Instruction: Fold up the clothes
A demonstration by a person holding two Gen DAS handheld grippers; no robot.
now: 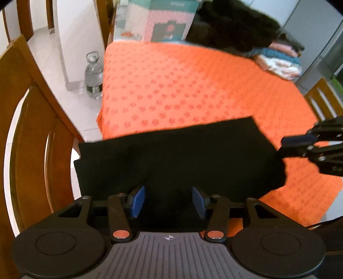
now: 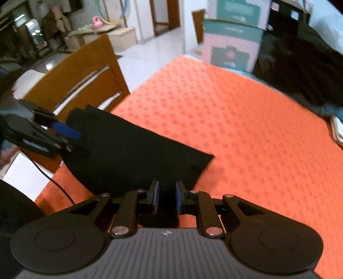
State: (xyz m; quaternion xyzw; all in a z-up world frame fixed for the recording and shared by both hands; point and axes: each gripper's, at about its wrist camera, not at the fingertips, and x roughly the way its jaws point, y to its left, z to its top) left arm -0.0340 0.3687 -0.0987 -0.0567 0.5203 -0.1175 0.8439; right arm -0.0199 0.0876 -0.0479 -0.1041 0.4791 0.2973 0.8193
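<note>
A folded black garment [image 1: 178, 158] lies on the near left corner of the orange patterned tablecloth [image 1: 193, 85], with its left end past the table edge. My left gripper [image 1: 169, 200] is over its near edge with blue pads apart, open. My right gripper [image 2: 167, 197] has its jaws nearly closed on the garment's [image 2: 133, 156] near edge, a narrow gap showing black cloth. The right gripper also shows in the left wrist view [image 1: 300, 146] at the garment's right end. The left gripper shows in the right wrist view [image 2: 64, 133] at the garment's left end.
A wooden chair [image 1: 32, 128] stands at the table's left. A water jug [image 1: 93, 75] is on the floor. A pink and teal box [image 1: 163, 19], a dark clothes heap [image 1: 235, 28] and folded clothes [image 1: 280, 62] sit at the far side.
</note>
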